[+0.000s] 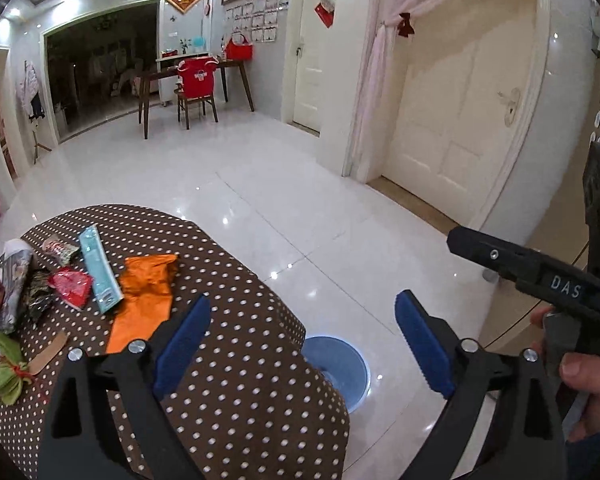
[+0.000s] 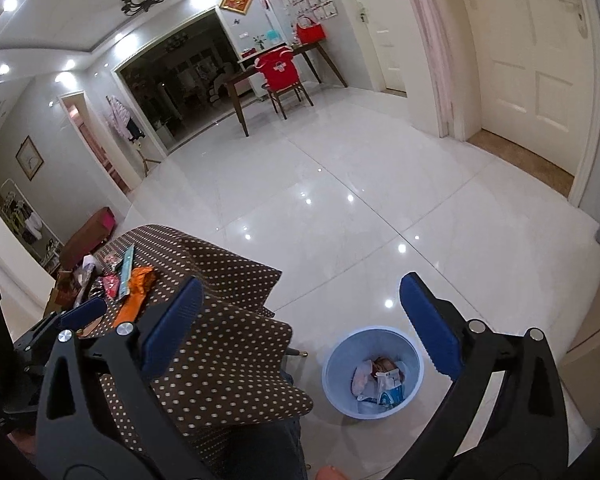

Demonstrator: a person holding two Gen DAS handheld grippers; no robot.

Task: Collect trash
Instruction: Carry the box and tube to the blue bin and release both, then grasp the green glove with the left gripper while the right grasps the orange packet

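My left gripper (image 1: 302, 340) hangs open over the near edge of a table covered in a brown dotted cloth (image 1: 240, 360), with nothing between its blue pads. Trash lies on the cloth to its left: an orange wrapper (image 1: 144, 296), a teal packet (image 1: 100, 272), a red wrapper (image 1: 70, 288) and a green bundle (image 1: 8, 364). My right gripper (image 2: 300, 326) is open and empty above the floor. Just below it stands a blue bin (image 2: 334, 364) holding crumpled packets (image 2: 380, 380). In the left wrist view the bin (image 1: 340, 364) is half hidden by the table.
A hand (image 1: 580, 372) holds the right gripper's black housing (image 1: 548, 280) at the right edge. White doors (image 1: 460, 120) stand on the right. A wooden table and a red-covered chair (image 2: 280, 72) stand far back. A brown-red box (image 2: 92, 232) lies on the glossy tile floor.
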